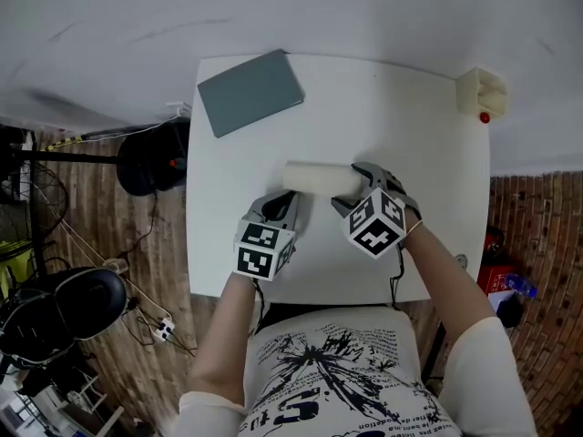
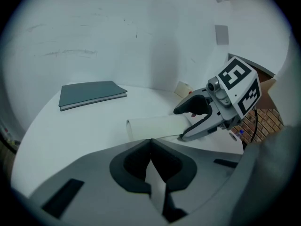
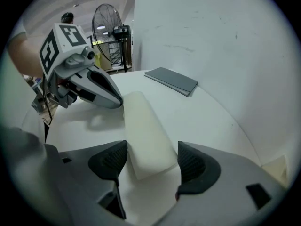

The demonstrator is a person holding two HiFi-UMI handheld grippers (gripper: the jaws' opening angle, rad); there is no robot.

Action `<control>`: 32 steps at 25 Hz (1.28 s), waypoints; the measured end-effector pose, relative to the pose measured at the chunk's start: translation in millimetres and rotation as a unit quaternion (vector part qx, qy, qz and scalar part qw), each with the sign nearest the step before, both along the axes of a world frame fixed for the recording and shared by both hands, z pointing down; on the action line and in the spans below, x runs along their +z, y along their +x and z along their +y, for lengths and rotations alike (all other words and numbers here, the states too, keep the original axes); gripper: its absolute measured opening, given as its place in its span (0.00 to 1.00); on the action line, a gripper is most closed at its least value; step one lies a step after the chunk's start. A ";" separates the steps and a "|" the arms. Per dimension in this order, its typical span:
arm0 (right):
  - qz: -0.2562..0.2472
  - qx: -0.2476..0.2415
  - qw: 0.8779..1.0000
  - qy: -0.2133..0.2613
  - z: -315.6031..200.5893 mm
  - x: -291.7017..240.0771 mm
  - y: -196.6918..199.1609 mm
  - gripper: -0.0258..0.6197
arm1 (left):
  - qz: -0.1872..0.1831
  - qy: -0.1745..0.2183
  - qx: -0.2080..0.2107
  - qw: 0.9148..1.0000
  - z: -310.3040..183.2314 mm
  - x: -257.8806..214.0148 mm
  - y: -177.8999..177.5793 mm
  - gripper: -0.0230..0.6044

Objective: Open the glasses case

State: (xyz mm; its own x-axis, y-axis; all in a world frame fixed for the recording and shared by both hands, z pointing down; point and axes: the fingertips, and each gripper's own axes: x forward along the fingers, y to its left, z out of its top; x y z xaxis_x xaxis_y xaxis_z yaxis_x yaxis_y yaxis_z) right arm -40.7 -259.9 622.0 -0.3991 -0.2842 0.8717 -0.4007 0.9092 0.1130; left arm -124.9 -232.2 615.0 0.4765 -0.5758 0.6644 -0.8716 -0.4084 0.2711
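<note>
A cream glasses case [image 1: 314,177] lies closed on the white table [image 1: 383,107], its length running left to right in the head view. My right gripper [image 1: 351,188] straddles the case's right end. In the right gripper view the case [image 3: 143,126] runs away from the gripper [image 3: 151,161], whose two dark pads lie against the case's long sides. The left gripper view shows that gripper [image 2: 188,119] clasping the case [image 2: 153,126] from the right. My left gripper [image 1: 288,198] sits at the case's near left edge, its jaws [image 2: 150,142] shut with nothing held.
A grey notebook [image 1: 250,91] lies at the table's far left corner. A beige box [image 1: 481,91] with a red button stands at the far right corner. A white wall backs the table. A black stool [image 1: 150,157] and cables are on the floor at left.
</note>
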 end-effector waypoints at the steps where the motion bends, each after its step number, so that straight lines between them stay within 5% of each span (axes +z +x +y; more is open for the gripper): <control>1: 0.007 -0.004 1.000 0.006 0.1 1.4 -0.1 0.58 | -0.001 -0.002 0.001 1.000 0.5 0.9 -0.2 0.06; 13: 0.004 -0.004 1.000 0.014 0.0 -9.5 -2.6 0.52 | -0.010 -0.006 0.002 1.000 1.1 7.6 -3.9 0.06; 21: -0.032 0.043 0.998 0.026 -16.8 -34.2 -3.2 0.37 | -0.005 -0.011 0.004 1.000 1.6 7.8 -4.5 0.06; 24: -0.032 0.065 0.996 0.044 -29.6 -39.8 1.3 0.22 | -0.005 -0.012 0.006 1.000 1.6 7.6 -3.6 0.06; 32: -0.050 0.092 0.994 0.042 -50.5 -40.9 2.9 0.20 | -0.002 -0.015 0.009 1.000 1.3 7.6 -3.9 0.06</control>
State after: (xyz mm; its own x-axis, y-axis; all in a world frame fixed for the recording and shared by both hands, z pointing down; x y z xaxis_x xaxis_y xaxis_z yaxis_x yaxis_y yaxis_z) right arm -37.8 -310.4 581.1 -0.4168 -0.4299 0.8009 -0.5716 0.8091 0.1368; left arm -128.7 -230.8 622.6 0.4845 -0.5473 0.6824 -0.8650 -0.4161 0.2805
